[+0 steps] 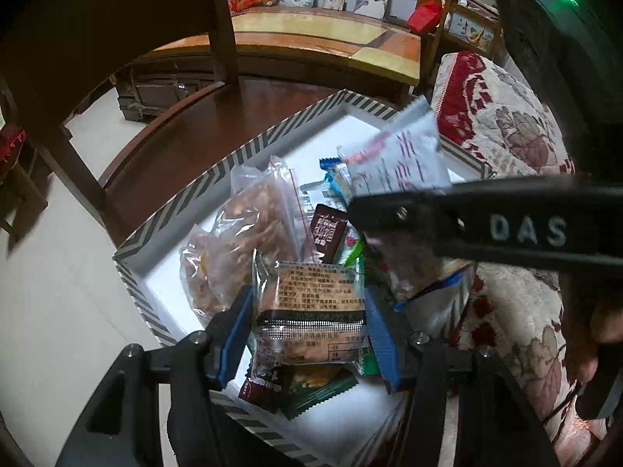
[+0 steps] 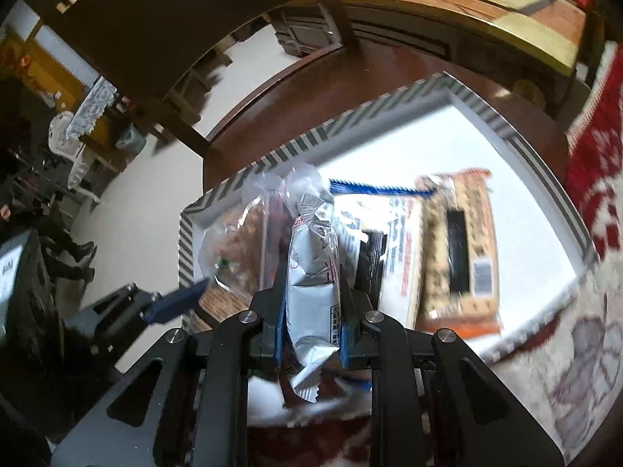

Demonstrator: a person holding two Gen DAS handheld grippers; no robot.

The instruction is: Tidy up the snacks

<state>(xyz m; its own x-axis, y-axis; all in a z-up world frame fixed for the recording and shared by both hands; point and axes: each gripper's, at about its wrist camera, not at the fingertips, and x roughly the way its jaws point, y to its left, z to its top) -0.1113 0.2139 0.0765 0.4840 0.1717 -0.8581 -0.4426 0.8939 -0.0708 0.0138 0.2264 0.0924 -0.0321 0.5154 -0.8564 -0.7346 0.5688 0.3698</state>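
Pinched between the left gripper's [image 1: 307, 323] blue pads, a clear biscuit pack [image 1: 311, 307] hangs over the box's [image 1: 218, 179] near end. Right gripper [image 2: 309, 311] clamps a silver bar [image 2: 313, 284] above the middle. Both crowd one spot; they could collide or knock the nut bag [image 1: 241, 249]. Only the right view shows the orange pack [image 2: 459, 249] far right.
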